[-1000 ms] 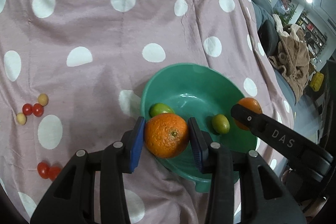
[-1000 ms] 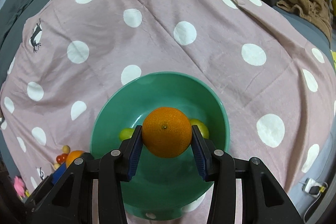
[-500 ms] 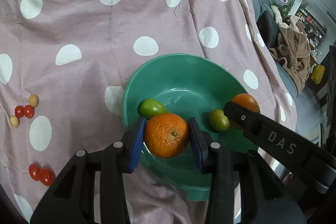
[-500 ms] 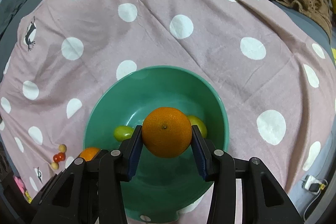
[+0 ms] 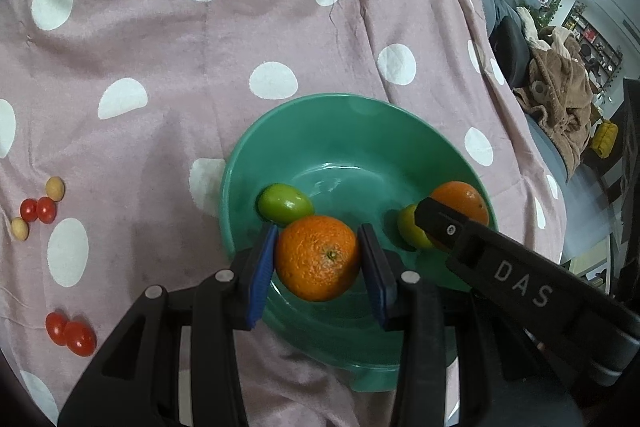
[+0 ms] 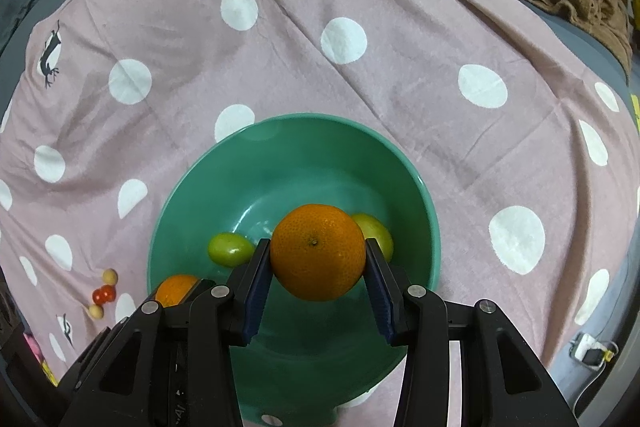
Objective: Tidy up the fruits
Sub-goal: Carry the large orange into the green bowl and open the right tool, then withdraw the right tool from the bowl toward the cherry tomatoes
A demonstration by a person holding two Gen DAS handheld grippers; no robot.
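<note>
Both grippers lower over bowl (image 6: 424, 187): two oranges, two green fruits.

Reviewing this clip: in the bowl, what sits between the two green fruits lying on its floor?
In the right wrist view, the orange held by the right gripper hangs between the left green fruit and the right green fruit, over the green bowl.

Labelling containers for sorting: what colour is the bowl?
The bowl is plain teal green, no pattern; the right wrist view shows it best.

Both oranges (image 5: 318, 259) further over bowl (image 5: 320, 119)
</note>
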